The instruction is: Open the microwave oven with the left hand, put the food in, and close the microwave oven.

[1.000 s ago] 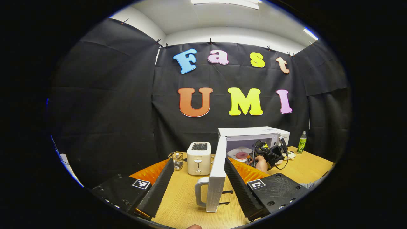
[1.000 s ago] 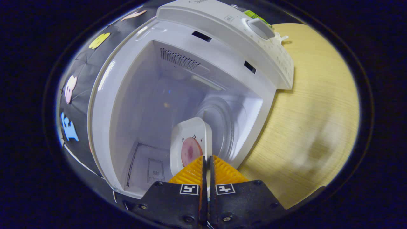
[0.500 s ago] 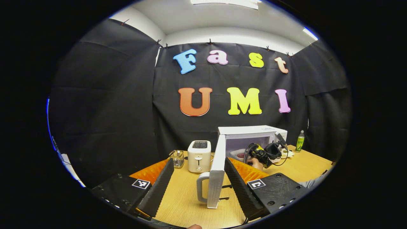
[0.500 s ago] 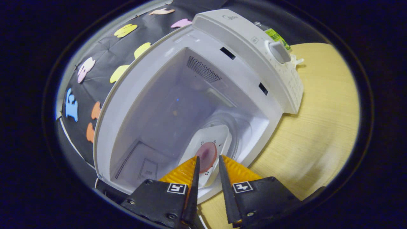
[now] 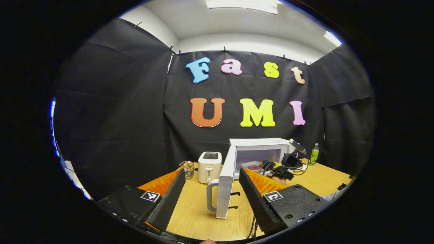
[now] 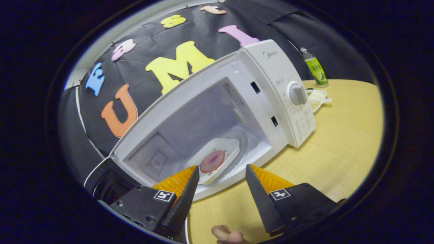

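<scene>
1. Once the plate point(image 6: 214, 159) had been let go, the right tool point(image 6: 220, 183) was drawn back out of the microwave oven point(image 6: 271, 88); a second earlier its fingers had been pinched on the plate's rim, and now they were spread wide with nothing between them.
2. The plate, with the pink slice of food point(image 6: 212, 161) on it, was left lying on the turntable inside the cavity, just behind the front sill.
3. The right tool was seen clear of the opening, over the bench point(image 6: 342, 135) in front of the oven.
4. In the left gripper view, the door point(image 5: 224, 183) was seen edge-on, swung fully out, with its handle point(image 5: 211, 195) facing left.
5. The left tool point(image 5: 212, 189) was held with its fingers wide apart on either side of the door, which was not touched.
6. The loading step was judged done, and only the closing was left, a push on the door that the left tool looked well placed for.
</scene>
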Available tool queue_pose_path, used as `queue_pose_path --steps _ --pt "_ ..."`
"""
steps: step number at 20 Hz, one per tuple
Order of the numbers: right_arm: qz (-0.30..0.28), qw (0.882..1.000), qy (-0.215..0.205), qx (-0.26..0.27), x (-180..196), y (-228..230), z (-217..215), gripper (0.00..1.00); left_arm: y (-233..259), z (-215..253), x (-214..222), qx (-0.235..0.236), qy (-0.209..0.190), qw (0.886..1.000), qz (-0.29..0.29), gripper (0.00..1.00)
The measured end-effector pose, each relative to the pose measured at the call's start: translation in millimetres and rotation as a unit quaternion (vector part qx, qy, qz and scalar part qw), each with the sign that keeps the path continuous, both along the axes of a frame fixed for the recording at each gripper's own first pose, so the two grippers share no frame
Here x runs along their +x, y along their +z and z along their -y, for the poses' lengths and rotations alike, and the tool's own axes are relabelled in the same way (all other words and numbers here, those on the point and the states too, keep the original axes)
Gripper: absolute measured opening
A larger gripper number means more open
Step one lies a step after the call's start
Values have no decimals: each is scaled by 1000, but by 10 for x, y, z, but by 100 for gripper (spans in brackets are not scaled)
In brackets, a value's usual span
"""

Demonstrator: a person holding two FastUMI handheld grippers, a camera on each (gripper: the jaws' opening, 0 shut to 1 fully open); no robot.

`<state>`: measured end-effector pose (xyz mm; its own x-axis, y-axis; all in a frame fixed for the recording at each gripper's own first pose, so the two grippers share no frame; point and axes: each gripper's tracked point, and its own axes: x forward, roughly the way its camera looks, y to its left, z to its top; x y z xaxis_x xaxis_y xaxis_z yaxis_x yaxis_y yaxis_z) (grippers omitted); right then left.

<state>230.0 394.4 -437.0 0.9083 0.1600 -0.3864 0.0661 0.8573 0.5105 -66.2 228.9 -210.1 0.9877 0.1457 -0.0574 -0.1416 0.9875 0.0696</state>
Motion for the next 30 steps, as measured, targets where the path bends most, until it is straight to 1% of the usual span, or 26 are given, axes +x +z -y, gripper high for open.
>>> queue_pose_path --steps 2,3,4,5,6,8,9,10,11,12,13,14,15,17,18,20,21,22,23,24,25,26,28,30 --pt "30 999 17 -16 -194 227 124 90 -50 -143 -17 20 26 999 -4 95" --pt "41 999 26 -18 -304 328 203 80 -70 -167 -17 27 32 999 -5 95" --pt "49 998 32 -15 -442 429 299 91 -110 -173 -10 28 35 999 -7 84" --pt "61 997 36 -11 -549 536 414 91 -145 -170 -4 25 34 999 -11 95" --pt "73 996 41 -9 -665 636 530 91 -173 -177 1 22 35 999 -10 94" --pt "96 994 48 -17 -905 827 815 91 -239 -263 24 24 45 999 -12 83" --pt "109 992 51 -22 -1013 933 952 91 -283 -303 45 30 50 998 -13 73" --pt "124 990 55 -29 -1118 1040 1074 91 -322 -335 59 34 53 998 -17 59" --pt "133 989 56 -37 -1204 1136 1216 91 -408 -353 107 34 51 998 -25 60" --pt "144 987 58 -45 -1297 1229 1340 91 -495 -368 146 30 47 998 -33 44" --pt "150 985 59 -53 -1365 1316 1460 90 -595 -389 173 26 47 998 -41 43" --pt "155 984 60 -60 -1447 1373 1564 91 -680 -466 189 24 52 997 -50 36" --pt "159 983 59 -64 -1497 1439 1658 91 -773 -512 236 19 51 997 -58 32" --pt "164 981 67 -82 -1616 1513 1809 91 -967 -563 360 4 44 996 -74 33" --pt "174 978 73 -91 -1683 1596 1857 91 -1049 -548 358 -8 31 996 -80 28" --pt "194 971 80 -119 -1757 1731 1956 91 -1102 -595 385 -26 27 997 -75 9" --pt "203 966 81 -139 -1792 1800 2014 91 -1152 -593 417 -35 16 997 -72 6" --pt "209 961 83 -158 -1836 1835 2055 91 -1204 -665 461 -40 23 997 -66 7" --pt "216 958 85 -171 -1890 1875 2080 92 -1203 -667 466 -47 17 997 -65 1" --pt "219 955 90 -180 -1951 1907 2083 92 -1247 -622 471 -61 2 996 -70 1" --pt "222 953 95 -184 -2011 1930 2084 92 -1258 -609 500 -65 -8 996 -69 0" --pt "227 950 103 -186 -2067 1972 2081 92 -1295 -638 569 -60 -10 996 -71 0" --pt "238 945 112 -194 -2169 2054 2103 93 -1287 -582 680 -47 -32 996 -65 0" --pt "243 941 111 -207 -2261 2105 2171 98 -1274 -540 797 -39 -49 996 -59 0"
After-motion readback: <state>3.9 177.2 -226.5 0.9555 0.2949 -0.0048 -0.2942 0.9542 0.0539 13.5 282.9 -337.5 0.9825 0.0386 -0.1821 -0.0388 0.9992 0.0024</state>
